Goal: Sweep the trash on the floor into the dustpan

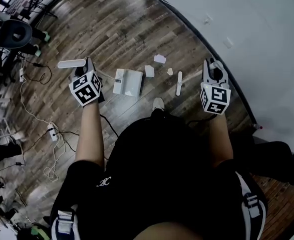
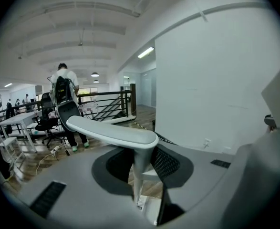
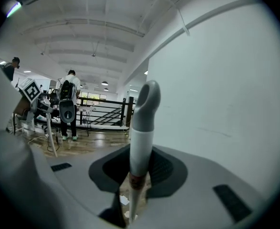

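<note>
The white dustpan (image 1: 128,82) rests on the wooden floor in front of my feet. Its long handle rises to a flat grey grip (image 1: 71,63). My left gripper (image 1: 82,70) is shut on that handle, whose stem (image 2: 139,163) shows between the jaws with the grip (image 2: 113,130) on top. My right gripper (image 1: 213,68) is shut on the upright broom handle (image 3: 142,128). The narrow white broom head (image 1: 179,83) lies on the floor right of the pan. Pale scraps of trash (image 1: 160,59) (image 1: 150,71) (image 1: 170,71) lie between the pan and the broom head.
A white wall (image 1: 247,29) with a dark baseboard curves along the right, close to the broom. Cables and a power strip (image 1: 52,132) trail over the floor at left, near an office chair (image 1: 16,34). A person with a backpack (image 2: 63,92) stands far off by a railing.
</note>
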Action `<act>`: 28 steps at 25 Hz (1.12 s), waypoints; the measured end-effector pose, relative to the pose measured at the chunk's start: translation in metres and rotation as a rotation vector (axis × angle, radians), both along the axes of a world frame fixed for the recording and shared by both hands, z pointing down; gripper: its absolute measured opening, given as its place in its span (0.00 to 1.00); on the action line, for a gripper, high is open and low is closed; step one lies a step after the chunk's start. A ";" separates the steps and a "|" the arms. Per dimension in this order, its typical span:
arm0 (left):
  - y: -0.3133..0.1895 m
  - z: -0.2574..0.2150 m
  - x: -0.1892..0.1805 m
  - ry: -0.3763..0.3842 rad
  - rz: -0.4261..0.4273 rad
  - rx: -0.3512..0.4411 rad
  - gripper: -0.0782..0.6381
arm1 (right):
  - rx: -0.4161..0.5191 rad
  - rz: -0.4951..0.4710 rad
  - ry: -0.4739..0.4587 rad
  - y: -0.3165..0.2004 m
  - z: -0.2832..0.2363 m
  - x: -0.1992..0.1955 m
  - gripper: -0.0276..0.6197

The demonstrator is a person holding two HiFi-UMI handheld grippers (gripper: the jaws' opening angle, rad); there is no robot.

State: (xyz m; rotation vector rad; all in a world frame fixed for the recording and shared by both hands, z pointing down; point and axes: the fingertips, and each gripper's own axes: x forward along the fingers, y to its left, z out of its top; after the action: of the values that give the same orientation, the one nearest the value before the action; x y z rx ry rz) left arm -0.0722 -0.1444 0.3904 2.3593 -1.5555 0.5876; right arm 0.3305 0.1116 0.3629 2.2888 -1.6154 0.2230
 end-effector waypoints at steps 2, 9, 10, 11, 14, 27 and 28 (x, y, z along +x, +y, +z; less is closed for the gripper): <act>-0.014 0.009 0.014 -0.002 -0.017 -0.012 0.26 | -0.029 -0.009 0.002 -0.014 0.011 0.017 0.18; -0.058 0.057 0.037 0.019 -0.155 -0.086 0.26 | -0.086 -0.033 0.000 -0.067 0.043 0.073 0.18; -0.064 0.063 0.039 0.021 -0.175 -0.094 0.26 | -0.090 -0.038 0.004 -0.076 0.046 0.079 0.18; -0.070 0.069 0.040 0.023 -0.192 -0.101 0.26 | -0.096 -0.041 0.009 -0.086 0.050 0.085 0.18; -0.082 0.091 0.043 0.032 -0.238 -0.128 0.26 | -0.125 -0.048 0.021 -0.111 0.066 0.096 0.18; -0.100 0.154 0.027 0.045 -0.341 -0.176 0.26 | -0.174 -0.166 0.064 -0.189 0.098 0.055 0.18; -0.099 0.159 0.026 0.044 -0.336 -0.182 0.26 | -0.178 -0.173 0.066 -0.192 0.100 0.049 0.18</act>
State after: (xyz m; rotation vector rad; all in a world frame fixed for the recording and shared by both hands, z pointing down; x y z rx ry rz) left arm -0.0461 -0.2433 0.5498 1.9109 -1.7451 0.5675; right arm 0.3797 -0.0806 0.4628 1.9933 -1.6769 0.2366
